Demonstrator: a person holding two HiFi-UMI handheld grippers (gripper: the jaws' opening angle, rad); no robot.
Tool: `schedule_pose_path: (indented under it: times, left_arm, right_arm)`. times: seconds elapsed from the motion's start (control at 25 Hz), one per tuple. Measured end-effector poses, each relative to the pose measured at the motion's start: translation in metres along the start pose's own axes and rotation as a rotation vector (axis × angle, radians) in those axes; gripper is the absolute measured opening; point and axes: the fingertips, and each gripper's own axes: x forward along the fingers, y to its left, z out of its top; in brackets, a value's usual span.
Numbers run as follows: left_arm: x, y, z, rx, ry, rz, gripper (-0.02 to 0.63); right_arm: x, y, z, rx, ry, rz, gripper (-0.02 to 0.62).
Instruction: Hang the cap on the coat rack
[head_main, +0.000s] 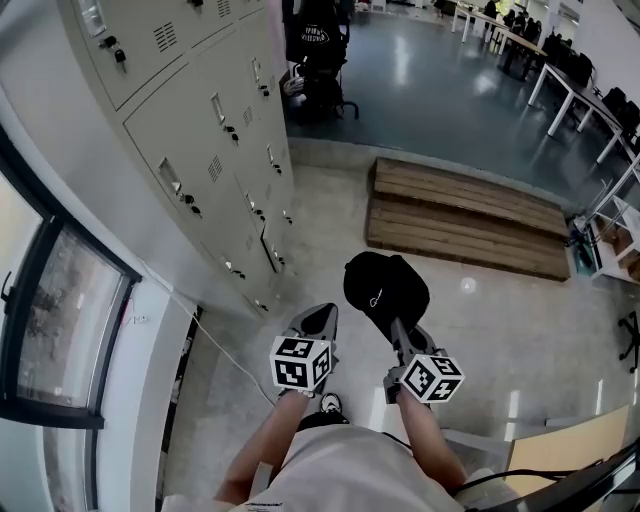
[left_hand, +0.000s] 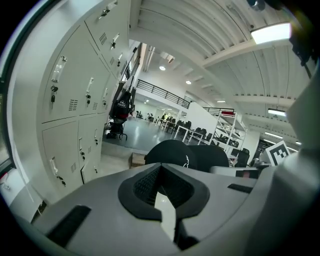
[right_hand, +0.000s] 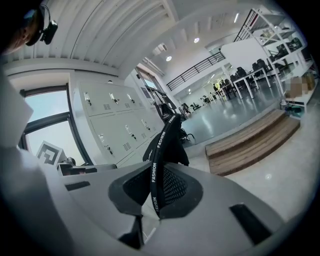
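My right gripper (head_main: 398, 326) is shut on the black cap (head_main: 385, 284), which hangs in front of me above the floor. In the right gripper view the cap's strap (right_hand: 153, 176), printed FASHION, runs between the closed jaws of the right gripper (right_hand: 154, 201), and the cap's body (right_hand: 169, 142) rises beyond them. My left gripper (head_main: 324, 314) is just left of the cap, shut and holding nothing. From the left gripper (left_hand: 161, 194) the cap (left_hand: 172, 152) shows close ahead to the right. A coat rack (head_main: 314, 42) hung with dark items stands far ahead past the lockers; the coat rack (left_hand: 121, 107) looks small.
Grey lockers (head_main: 205, 140) line the left side, with a window (head_main: 55, 320) beside them. A low wooden platform (head_main: 468, 215) lies ahead on the right. White desks (head_main: 560, 80) stand at the far right, and a cable (head_main: 225, 350) runs along the floor.
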Motion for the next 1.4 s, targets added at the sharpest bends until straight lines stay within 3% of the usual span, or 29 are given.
schedule_pose_path:
  times: [0.68, 1.4]
  left_arm:
    - [0.080, 0.024, 0.041, 0.021, 0.007, -0.037, 0.003]
    - [0.267, 0.082, 0.145, 0.007, -0.019, 0.053, 0.003]
  right_arm:
    - [0.075, -0.034, 0.038, 0.042, -0.026, 0.006, 0.021]
    - [0.264, -0.115, 0.161, 0.010, 0.013, 0.145, 0.021]
